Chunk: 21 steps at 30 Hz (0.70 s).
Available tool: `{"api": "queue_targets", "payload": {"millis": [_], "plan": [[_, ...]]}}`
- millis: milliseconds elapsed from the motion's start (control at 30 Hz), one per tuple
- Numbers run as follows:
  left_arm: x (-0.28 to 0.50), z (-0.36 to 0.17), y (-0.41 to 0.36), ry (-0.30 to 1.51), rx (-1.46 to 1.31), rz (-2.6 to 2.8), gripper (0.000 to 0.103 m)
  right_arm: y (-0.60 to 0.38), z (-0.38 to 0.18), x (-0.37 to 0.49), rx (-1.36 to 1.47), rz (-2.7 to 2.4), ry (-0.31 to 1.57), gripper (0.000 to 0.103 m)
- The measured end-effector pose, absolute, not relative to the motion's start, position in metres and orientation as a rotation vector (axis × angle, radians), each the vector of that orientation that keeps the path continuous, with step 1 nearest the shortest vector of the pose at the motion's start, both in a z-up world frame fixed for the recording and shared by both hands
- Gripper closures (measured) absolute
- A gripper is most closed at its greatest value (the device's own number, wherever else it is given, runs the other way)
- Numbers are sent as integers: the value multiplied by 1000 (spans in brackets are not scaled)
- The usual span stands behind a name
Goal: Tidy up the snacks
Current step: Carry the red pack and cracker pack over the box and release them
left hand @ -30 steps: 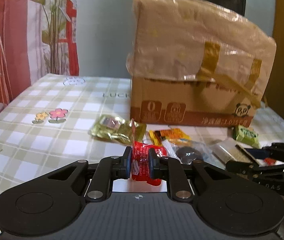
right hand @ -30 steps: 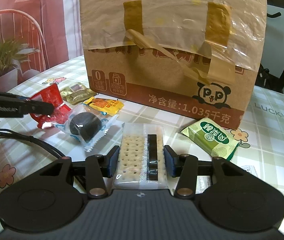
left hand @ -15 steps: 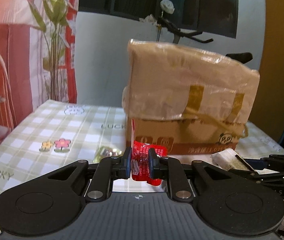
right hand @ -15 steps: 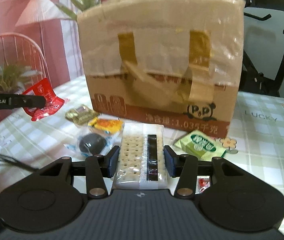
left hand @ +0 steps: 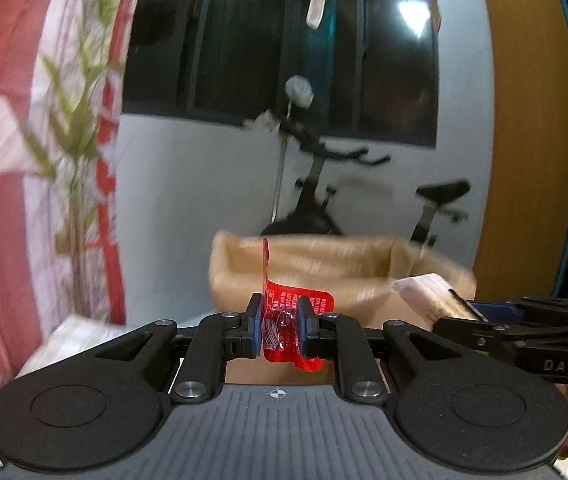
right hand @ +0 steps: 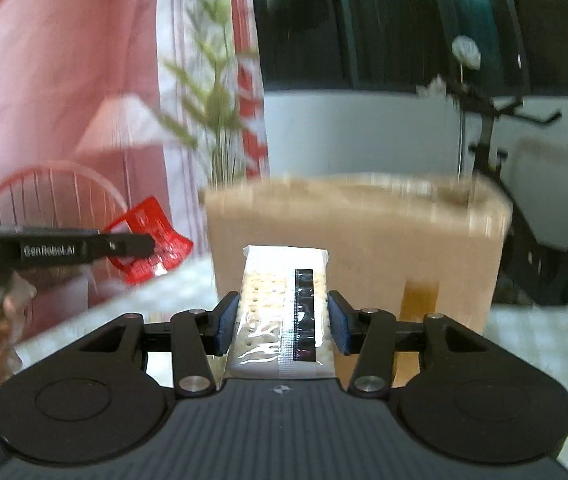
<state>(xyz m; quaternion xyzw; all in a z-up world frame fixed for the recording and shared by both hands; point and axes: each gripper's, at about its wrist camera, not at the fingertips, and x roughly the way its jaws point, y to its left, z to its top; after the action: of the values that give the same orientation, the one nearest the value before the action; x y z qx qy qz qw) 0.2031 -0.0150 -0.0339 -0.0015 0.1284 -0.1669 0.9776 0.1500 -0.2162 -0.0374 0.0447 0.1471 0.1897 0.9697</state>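
My left gripper [left hand: 280,328] is shut on a red snack packet [left hand: 298,312] and holds it high, level with the rim of the brown cardboard box [left hand: 324,268]. My right gripper [right hand: 282,320] is shut on a clear pack of white crackers [right hand: 280,304] in front of the same box [right hand: 384,240]. In the left wrist view the cracker pack [left hand: 424,292] and right gripper [left hand: 524,328] show at the right. In the right wrist view the left gripper [right hand: 64,248] with the red packet [right hand: 152,228] shows at the left.
The checked tablecloth [right hand: 544,332] shows low beside the box. An exercise bike [left hand: 324,184] stands behind the box by a grey wall. A red and white curtain with a plant [left hand: 76,140] is on the left. The other snacks are out of view.
Both grippers have risen with their snacks from table level to about the box's top rim. The loose snacks on the table have dropped out of view.
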Motion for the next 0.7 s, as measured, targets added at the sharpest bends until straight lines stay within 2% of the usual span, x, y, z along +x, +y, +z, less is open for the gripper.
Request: {"api": "queue_targets", "payload": {"millis": [267,600,700], "plan": [[271,-2,-56,232,15,-385,85,-236,9,217,49,304,241,54],[345,-27,-91,340,75,-362,84,-267,-9,295,23,154,398,54],[350,-33,-90,359,81,-358,76,-272,-15,299,16,132,430,54]]}}
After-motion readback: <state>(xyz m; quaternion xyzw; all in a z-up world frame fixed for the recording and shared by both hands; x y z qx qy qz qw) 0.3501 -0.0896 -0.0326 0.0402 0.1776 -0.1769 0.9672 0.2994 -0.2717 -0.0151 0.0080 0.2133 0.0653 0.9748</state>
